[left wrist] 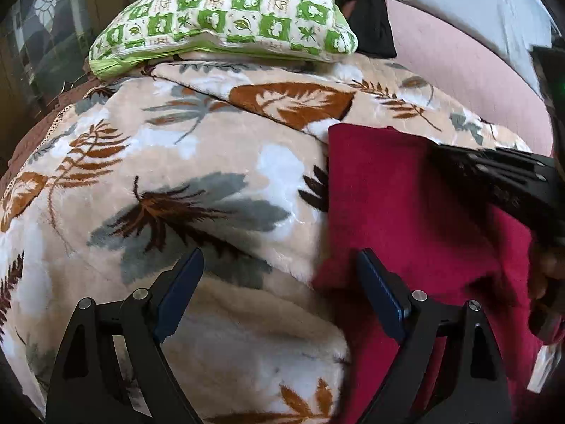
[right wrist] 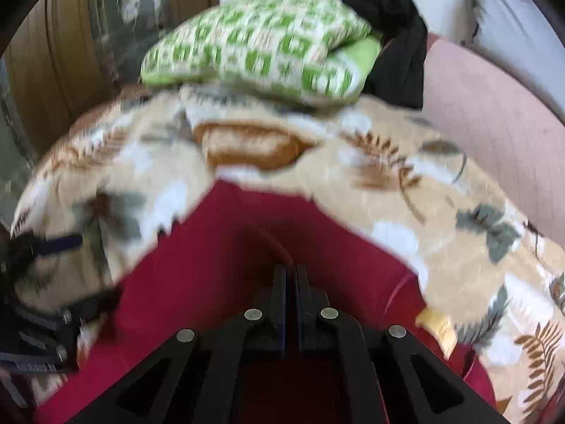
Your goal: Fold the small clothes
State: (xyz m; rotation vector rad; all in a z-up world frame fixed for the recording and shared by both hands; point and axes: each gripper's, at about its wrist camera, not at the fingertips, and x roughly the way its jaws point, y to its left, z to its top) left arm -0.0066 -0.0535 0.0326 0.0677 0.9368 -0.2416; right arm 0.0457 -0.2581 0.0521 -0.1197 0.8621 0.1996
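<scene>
Left wrist view: left gripper (left wrist: 280,265) spread wide, holding nothing, over leaf-print blanket (left wrist: 169,162); red garment (left wrist: 399,205) lies flat to its right. Right wrist view, blurred: right gripper (right wrist: 290,275) fingers pressed together above the garment (right wrist: 212,265); cannot tell whether fabric is pinched.

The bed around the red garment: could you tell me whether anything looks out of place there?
Nothing is spilled or damaged. One oddity: a black garment lies crumpled, unfolded, behind the green checked pillow. The red garment lies fairly flat on the leaf-print blanket.
</scene>
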